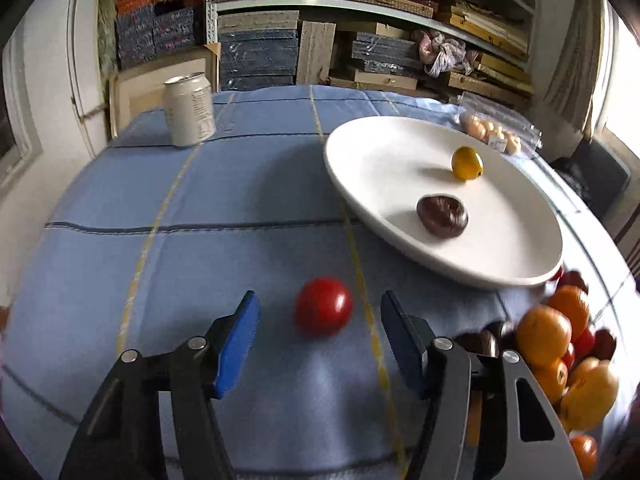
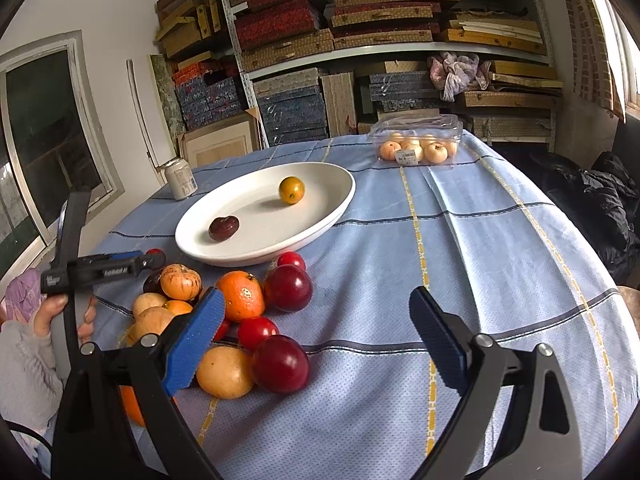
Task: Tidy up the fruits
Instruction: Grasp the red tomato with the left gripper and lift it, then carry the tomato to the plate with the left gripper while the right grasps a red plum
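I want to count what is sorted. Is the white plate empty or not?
Not empty. The white plate holds two fruits: a yellow fruit and a dark brown fruit; other fruit lies on the tablecloth.

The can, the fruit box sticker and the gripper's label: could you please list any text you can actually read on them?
None can be read.
Can: print blurred.
Clear fruit box sticker: too small to read.
Left gripper white label: too blurred.

Metal shelving (image 2: 384, 52) spans the upper centre of the frame, stacked with woven, red and blue patterned boxes (image 2: 288, 108). A dark-paned window (image 2: 44, 128) occupies the left white wall (image 2: 116, 12). Daylight enters at the upper right edge. A blue checked tablecloth (image 2: 460, 240) covers the table.
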Available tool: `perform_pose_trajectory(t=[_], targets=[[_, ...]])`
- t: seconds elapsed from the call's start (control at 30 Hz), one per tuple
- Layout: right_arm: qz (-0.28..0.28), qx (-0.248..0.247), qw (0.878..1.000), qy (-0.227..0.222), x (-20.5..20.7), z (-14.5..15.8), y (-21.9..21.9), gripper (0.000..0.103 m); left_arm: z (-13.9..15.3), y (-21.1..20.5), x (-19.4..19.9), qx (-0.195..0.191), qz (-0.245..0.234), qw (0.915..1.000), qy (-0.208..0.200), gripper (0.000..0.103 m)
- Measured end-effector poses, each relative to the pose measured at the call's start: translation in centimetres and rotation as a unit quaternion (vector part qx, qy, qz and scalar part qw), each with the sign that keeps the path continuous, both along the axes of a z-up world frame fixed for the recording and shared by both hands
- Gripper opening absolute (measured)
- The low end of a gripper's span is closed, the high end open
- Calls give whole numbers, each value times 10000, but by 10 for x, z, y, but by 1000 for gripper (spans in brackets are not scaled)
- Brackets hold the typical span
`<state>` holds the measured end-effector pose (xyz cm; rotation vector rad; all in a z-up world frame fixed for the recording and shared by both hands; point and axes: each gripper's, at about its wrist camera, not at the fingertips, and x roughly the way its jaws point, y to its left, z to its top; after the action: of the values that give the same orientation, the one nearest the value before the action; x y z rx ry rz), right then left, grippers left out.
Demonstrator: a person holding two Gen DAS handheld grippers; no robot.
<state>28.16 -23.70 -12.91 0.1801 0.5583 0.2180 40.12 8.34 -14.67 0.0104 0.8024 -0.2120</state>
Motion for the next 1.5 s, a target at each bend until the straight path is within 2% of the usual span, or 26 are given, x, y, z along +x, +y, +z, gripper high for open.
perform_pose_trajectory(t=[0.1, 0.13, 0.2, 0.37, 0.47, 0.77, 0.83, 0.93, 1.0, 1.07, 1.1, 1.13, 1.33, 1.5], targets=[[7, -32, 10000, 30, 2, -2, 2, 91, -3, -3, 6, -94, -180, 9998, 82, 62], [7, -37, 10000, 37, 2, -2, 1, 91, -3, -5, 5, -68, -226, 9997, 109, 54], [15, -26, 10000, 47, 3, -2, 1, 91, -3, -7, 2, -36, -273, 9996, 92, 50], [33, -17, 10000, 42, 3, -2, 1, 91, -8, -2, -3, -63, -225, 9994, 247, 50], [51, -13, 10000, 28, 4, -2, 2, 91, -5, -2, -10, 9, -165, 9997, 159, 50], [60, -5, 10000, 25, 3, -3, 3, 91, -10, -9, -21, 251, -240, 9991, 258, 50], [65, -10, 10000, 22, 4, -2, 3, 91, -7, -9, -20, 209, -206, 9994, 178, 50], [69, -46, 10000, 31, 5, -3, 3, 91, -11, -8, -13, 96, -243, 9991, 339, 50], [58, -63, 10000, 42, 5, -4, 3, 91, -10, -9, -15, 95, -268, 9992, 281, 49], [43, -65, 10000, 41, 6, -4, 2, 91, -9, -12, -17, 174, -304, 9991, 224, 42], [42, -64, 10000, 38, 5, -4, 2, 91, -9, -14, -17, 216, -316, 9990, 221, 34], [51, -63, 10000, 39, 5, -4, 1, 91, -9, -15, -17, 217, -329, 9990, 225, 32], [237, -250, 9993, 121, 7, -7, 7, 91, -9, -16, -17, 191, -316, 9991, 197, 32], [490, -493, 9970, 345, 8, -14, 17, 66, -1, -9, -28, 246, -118, 9996, -3, 32]])
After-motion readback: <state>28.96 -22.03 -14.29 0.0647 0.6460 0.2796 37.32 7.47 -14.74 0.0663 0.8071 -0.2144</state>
